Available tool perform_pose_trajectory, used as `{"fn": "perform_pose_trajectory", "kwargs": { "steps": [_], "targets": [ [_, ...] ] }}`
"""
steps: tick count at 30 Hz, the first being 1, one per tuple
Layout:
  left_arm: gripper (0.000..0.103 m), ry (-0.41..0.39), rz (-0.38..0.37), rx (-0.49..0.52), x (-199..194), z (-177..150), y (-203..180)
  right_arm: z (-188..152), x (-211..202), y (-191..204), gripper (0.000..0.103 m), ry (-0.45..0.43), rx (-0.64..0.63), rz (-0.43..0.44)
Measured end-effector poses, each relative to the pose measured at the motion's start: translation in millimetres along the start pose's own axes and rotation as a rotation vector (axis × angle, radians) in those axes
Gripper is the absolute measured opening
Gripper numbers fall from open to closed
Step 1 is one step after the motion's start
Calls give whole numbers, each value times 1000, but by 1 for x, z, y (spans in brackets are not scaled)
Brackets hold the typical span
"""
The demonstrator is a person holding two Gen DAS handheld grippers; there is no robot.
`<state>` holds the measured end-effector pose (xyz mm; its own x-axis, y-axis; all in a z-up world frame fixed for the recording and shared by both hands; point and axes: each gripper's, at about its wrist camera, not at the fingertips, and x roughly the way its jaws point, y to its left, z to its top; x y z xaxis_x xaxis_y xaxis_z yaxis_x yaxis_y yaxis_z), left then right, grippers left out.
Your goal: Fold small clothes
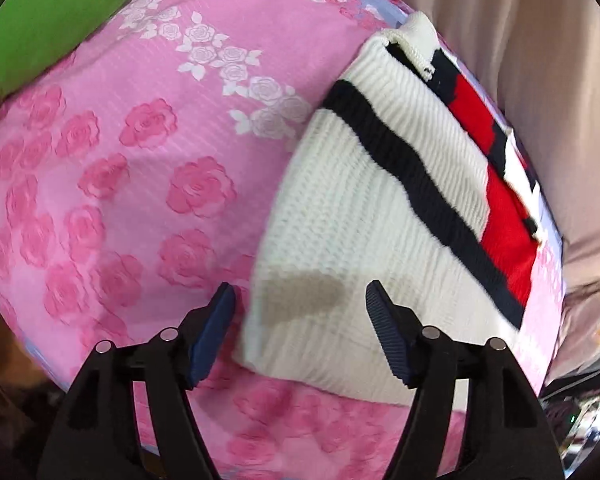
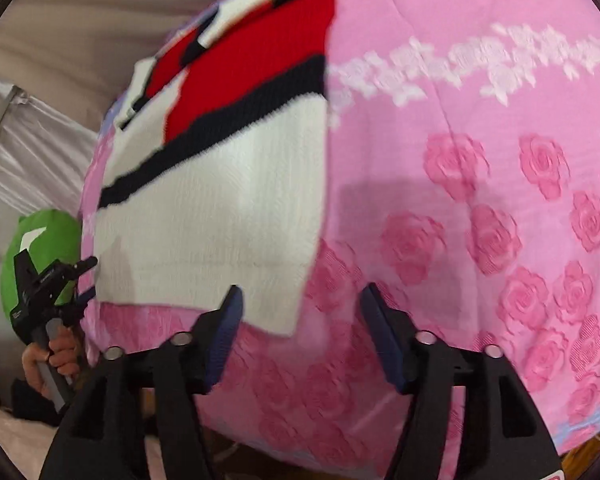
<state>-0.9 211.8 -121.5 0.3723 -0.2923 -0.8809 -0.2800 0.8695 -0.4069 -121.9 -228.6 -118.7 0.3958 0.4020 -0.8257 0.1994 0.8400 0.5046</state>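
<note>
A pink bedspread [image 1: 112,184] printed with deep-pink roses and a band of white roses covers the work surface, with pale beige curtain folds [image 1: 540,60] behind it and a bright green cushion [image 1: 48,16] at the far left corner.

In the left wrist view, a folded knit sweater [image 1: 364,216], white with a navy stripe and a red block, lies flat on the bedspread toward the right edge, its ribbed collar at the far end. A faint brownish stain marks the white knit near its closest corner. The left gripper [image 1: 300,304] hangs above that near corner with its blue-padded fingers [image 1: 214,332] apart; nothing is clamped between them, and the pads look clear of the cloth.

In the right wrist view, the same sweater [image 2: 220,216] lies to the left on the bedspread [image 2: 480,208], red and navy bands at the far end, white part nearest. The right gripper [image 2: 300,308] is above the sweater's near right corner, its fingers [image 2: 380,336] spread wide and holding nothing. At the left edge a hand [image 2: 56,356] grips the handle of the left gripper [image 2: 84,284], beside the sweater's left edge, with the green cushion [image 2: 48,236] behind it. The picture is blurred.
</note>
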Motion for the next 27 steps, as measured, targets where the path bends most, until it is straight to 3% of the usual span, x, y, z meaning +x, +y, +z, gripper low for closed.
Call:
{"fn": "perform_pose_trajectory", "kwargs": {
  "steps": [1, 2, 3, 4, 5, 7, 10, 13, 17, 21, 23, 27],
  "targets": [
    [64, 6, -11, -15, 3, 0, -2, 3, 6, 4, 63, 12, -6, 34],
    [55, 5, -3, -35, 5, 1, -4, 7, 10, 8, 61, 1, -5, 29],
    [31, 14, -40, -43, 9, 2, -8, 12, 13, 11, 50, -14, -8, 37],
    [16, 47, -78, -51, 12, 4, -11, 16, 18, 14, 37, -9, -13, 52],
    [12, 72, -84, -61, 14, 5, -14, 20, 21, 15, 11, -1, -14, 43],
    [11, 38, -90, -44, 1, 10, -24, 33, 16, 15, 9, -17, 8, 46],
    [10, -11, -97, 14, -30, 6, -41, 48, -39, 15, 7, -129, -37, 16],
    [10, 37, -128, 46, -47, -19, -49, 44, -93, -1, 5, -169, -69, -37],
    [10, 175, -85, 95, -40, -90, -49, 10, -120, -30, 5, -51, -131, -166],
    [10, 337, -22, 34, -20, -169, -24, -52, -107, -79, 5, 209, -138, -287],
    [10, 385, -2, 1, -21, -196, -11, -77, -106, -100, 5, 302, -120, -301],
    [10, 375, 15, 63, -46, -198, -20, -89, -116, -95, 5, 369, -128, -266]
  ]
}}
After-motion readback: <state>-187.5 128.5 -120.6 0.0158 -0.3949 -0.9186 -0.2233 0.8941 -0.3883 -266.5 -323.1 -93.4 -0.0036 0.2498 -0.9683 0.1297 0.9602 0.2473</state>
